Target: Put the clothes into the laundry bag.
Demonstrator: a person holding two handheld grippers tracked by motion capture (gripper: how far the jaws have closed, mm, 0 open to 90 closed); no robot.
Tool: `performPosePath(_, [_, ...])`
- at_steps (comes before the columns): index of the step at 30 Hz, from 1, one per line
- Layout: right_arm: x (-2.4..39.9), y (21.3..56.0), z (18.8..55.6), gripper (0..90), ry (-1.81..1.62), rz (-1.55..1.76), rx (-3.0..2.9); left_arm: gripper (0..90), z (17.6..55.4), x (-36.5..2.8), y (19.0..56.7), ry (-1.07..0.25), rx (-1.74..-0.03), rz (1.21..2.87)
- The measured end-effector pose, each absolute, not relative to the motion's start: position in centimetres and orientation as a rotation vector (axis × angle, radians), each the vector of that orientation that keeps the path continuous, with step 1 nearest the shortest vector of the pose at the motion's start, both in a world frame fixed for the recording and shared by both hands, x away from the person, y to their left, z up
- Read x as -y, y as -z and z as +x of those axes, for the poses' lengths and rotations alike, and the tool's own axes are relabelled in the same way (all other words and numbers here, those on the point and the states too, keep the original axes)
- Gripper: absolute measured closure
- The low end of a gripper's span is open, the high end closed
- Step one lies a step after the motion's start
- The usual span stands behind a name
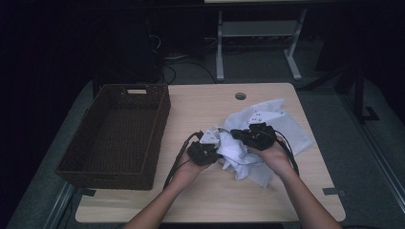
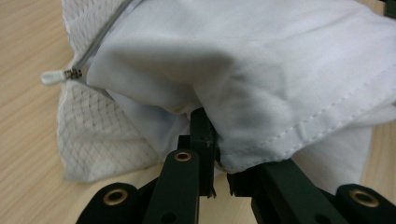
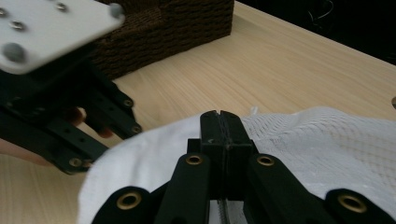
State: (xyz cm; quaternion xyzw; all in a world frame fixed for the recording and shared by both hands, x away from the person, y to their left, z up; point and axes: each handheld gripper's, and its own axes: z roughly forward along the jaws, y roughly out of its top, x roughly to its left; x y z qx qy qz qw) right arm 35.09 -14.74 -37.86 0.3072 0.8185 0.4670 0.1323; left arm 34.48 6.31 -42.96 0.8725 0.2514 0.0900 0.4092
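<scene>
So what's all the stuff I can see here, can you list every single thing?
white garment: one, white, crumpled on the table's right half, with a mesh lining and a zipper pull
basket: one, dark brown wicker, on the table's left side
table: one, light wood, with a round hole near the far edge
desk frame: one, grey, on the floor beyond the table
left hand-held gripper: one, black, shut on the white garment
right hand-held gripper: one, black, shut on the white garment
forearms: two, coming in from the bottom

Dim, dark-edged high view; brighter, evenly lit gripper views, nearest parts blurred
</scene>
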Motion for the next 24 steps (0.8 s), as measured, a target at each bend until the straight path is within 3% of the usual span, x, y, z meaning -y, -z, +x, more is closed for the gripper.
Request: performPosePath(24, [15.5, 36.4, 32.7, 89.6, -1.472, 0.861, -2.375, 83.5, 36.9, -3.1, 43.6, -0.237, -0.750, 2.072])
